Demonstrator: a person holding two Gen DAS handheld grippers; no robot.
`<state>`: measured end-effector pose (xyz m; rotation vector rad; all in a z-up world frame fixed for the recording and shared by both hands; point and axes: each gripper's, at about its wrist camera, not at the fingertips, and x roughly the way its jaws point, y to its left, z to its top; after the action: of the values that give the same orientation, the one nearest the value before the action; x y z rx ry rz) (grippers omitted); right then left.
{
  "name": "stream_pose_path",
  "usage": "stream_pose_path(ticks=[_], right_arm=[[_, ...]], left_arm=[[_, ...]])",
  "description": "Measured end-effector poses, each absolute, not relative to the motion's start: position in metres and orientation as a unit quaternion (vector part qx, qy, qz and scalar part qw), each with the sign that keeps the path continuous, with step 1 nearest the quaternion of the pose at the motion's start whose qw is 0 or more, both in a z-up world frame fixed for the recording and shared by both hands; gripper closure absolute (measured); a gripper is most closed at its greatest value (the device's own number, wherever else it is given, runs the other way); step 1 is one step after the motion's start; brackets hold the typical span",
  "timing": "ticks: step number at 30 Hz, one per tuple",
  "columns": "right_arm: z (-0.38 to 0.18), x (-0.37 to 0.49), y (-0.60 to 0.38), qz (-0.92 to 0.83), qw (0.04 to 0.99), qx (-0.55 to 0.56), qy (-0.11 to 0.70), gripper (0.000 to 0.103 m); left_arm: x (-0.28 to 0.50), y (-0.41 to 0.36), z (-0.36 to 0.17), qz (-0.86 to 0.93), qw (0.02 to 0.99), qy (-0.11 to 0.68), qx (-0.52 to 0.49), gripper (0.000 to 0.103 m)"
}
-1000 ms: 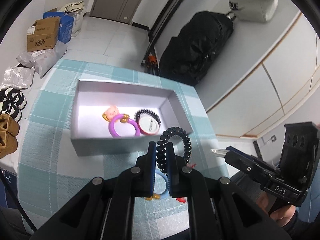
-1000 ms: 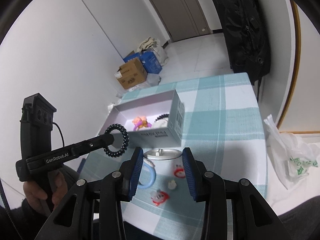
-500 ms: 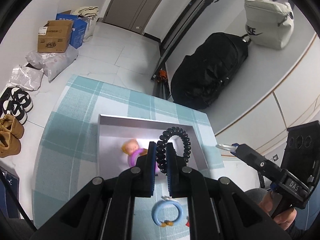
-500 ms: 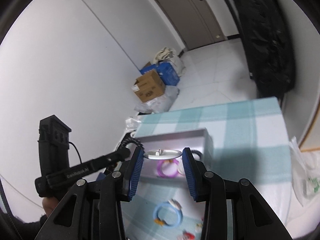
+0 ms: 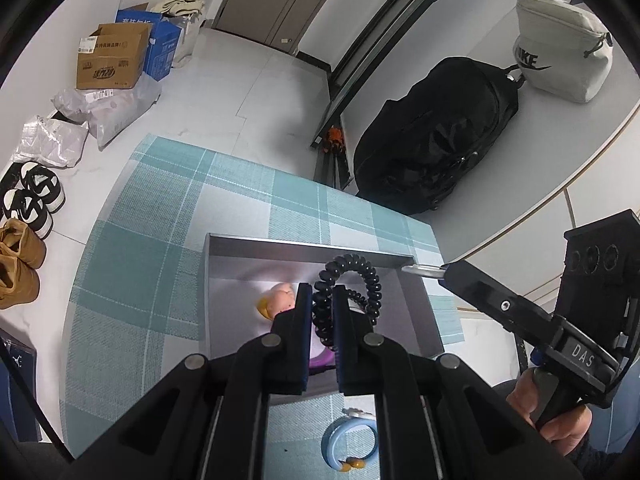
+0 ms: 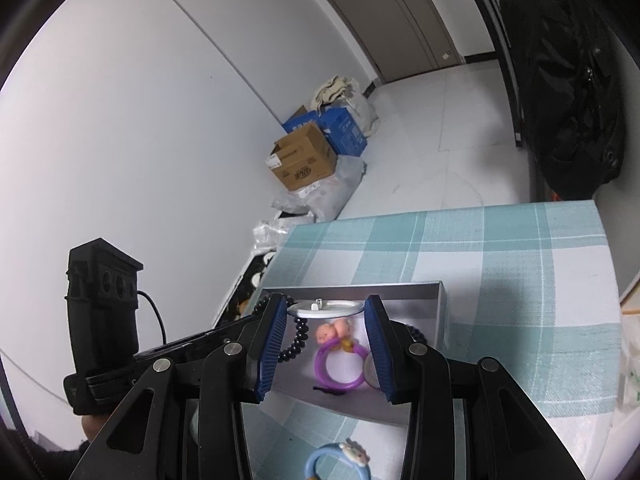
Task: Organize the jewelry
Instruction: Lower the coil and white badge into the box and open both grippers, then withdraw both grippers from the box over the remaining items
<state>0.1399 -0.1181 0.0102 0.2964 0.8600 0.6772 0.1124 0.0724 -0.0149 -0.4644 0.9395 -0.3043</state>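
My left gripper (image 5: pixel 322 294) is shut on a black coiled bracelet (image 5: pixel 356 276) and holds it above the open grey box (image 5: pixel 312 246). My right gripper (image 6: pixel 326 310) is shut on a white round disc (image 6: pixel 325 307) and holds it over the same box (image 6: pixel 442 312); the disc's edge shows in the left wrist view (image 5: pixel 420 269). Inside the box lie a purple ring with a pink figure (image 6: pixel 338 354) and a black beaded piece (image 6: pixel 416 334). The coiled bracelet also shows by my right gripper's left finger (image 6: pixel 298 338). A light blue ring (image 5: pixel 350 444) lies on the cloth in front of the box.
The table carries a teal checked cloth (image 5: pixel 160 220). On the floor beyond are cardboard boxes (image 5: pixel 112 62), bags, shoes (image 5: pixel 36 192) and a black backpack (image 5: pixel 436 140). A plastic bag (image 6: pixel 630 376) lies at the table's right edge.
Both grippers have moved forward over the box, each still holding its piece. The box now lies directly under the fingertips, and the blue ring has slid to the bottom of both views.
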Motion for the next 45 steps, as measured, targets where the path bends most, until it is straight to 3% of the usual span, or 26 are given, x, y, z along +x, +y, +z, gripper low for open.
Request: stream_pose_path(ticks=[8,11,13,17,19,30,43,45], right_arm=[[0.0,0.15,-0.11,0.315,0.841,0.124,0.422,0.063],[-0.006,0.153,-0.107,0.304,0.842,0.11,0.432,0.062],[-0.007,0.152,-0.11,0.303,0.841,0.113,0.433,0.06],[-0.002,0.147,-0.117,0.302,0.846,0.125,0.42,0.049],[0.004,0.143,-0.121,0.299,0.853,0.126,0.41,0.04],[0.021,0.127,-0.128,0.279,0.871,0.108,0.39,0.026],[0.033,0.093,-0.135,0.251,0.892,0.078,0.368,0.018],[0.034,0.086,-0.139,0.246,0.895,0.076,0.364,0.016]], left_arm=[[0.117,0.078,-0.02,-0.135,0.848,0.452,-0.24,0.097],[0.121,0.084,-0.024,-0.129,0.838,0.464,-0.257,0.083],[0.12,0.085,-0.024,-0.142,0.835,0.459,-0.269,0.081],[0.115,0.077,-0.015,-0.147,0.849,0.443,-0.245,0.056],[0.113,0.074,-0.012,-0.146,0.855,0.44,-0.232,0.055],[0.101,0.067,-0.004,-0.127,0.88,0.423,-0.176,0.054],[0.084,0.052,0.003,-0.101,0.9,0.407,-0.117,0.052],[0.08,0.05,0.004,-0.099,0.902,0.403,-0.113,0.047]])
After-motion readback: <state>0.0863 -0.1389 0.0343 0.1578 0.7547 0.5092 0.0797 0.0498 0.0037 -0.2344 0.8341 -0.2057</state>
